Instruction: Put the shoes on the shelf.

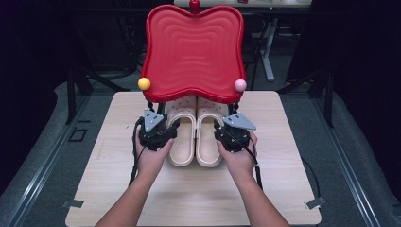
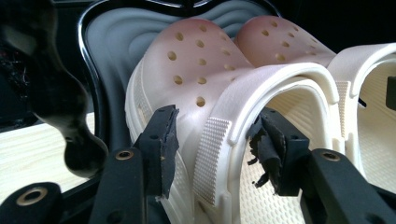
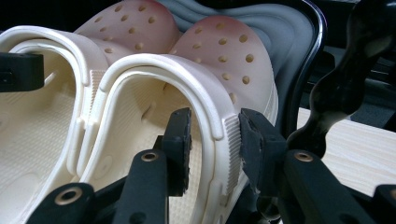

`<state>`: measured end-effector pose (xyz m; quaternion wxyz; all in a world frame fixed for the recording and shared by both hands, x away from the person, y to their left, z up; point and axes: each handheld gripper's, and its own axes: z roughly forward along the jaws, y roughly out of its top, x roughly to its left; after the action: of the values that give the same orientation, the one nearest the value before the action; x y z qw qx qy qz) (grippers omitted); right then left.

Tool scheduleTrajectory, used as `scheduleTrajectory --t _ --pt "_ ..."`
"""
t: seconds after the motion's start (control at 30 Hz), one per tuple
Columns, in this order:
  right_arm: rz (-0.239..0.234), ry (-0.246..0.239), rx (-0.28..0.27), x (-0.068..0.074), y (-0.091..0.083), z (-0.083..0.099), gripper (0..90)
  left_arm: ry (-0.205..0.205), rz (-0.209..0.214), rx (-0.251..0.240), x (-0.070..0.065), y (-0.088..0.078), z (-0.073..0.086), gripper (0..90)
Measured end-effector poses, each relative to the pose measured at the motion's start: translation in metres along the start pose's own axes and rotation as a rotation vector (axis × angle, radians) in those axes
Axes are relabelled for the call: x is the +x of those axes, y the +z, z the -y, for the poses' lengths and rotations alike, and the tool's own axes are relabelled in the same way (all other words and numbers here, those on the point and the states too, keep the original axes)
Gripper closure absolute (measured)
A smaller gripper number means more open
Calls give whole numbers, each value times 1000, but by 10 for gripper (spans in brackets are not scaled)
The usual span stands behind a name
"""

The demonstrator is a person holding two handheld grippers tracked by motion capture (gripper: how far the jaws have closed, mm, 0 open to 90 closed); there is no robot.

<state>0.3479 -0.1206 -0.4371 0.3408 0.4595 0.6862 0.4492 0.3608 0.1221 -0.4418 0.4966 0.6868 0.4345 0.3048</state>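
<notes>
While two clogs (image 1: 196, 137) sit mid-frame under a red tray (image 1: 194, 52), each gripper clamps one. Left gripper (image 2: 215, 149) pinches the left clog's wall; right gripper (image 3: 215, 154) the right's.

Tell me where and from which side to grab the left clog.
Grip the left clog by its outer side wall beside the foot opening, coming from the heel end. The left gripper shows it: one jaw outside, one inside that thin upright rim. The toe sits under the red rack.
</notes>
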Motion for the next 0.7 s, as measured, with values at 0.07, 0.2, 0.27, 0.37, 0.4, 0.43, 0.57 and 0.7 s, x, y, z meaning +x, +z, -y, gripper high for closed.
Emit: scheduleTrajectory --t 0.07,0.2,0.27,0.37,0.4,0.43,0.57,0.7 --pt "3 -6 2 0 -1 0 637 1 1 1 0 0 0 506" --pt "5 -10 2 0 -2 0 633 1 -2 -3 0 -1 0 505" --pt "7 -11 -4 0 -3 0 627 5 2 1 0 -3 0 505" --pt "9 -10 -9 -2 -5 0 619 4 0 -7 0 -6 0 505" --pt "10 -7 -10 -1 -6 0 616 1 4 -16 0 -7 1 505" --pt "8 -10 -9 -2 -7 0 615 0 6 -17 0 -9 1 504" --pt "6 -16 -11 -2 -11 1 610 -7 10 -31 0 -13 1 504" --pt "-2 -23 -19 0 -16 2 607 -17 14 -41 2 -20 2 504"
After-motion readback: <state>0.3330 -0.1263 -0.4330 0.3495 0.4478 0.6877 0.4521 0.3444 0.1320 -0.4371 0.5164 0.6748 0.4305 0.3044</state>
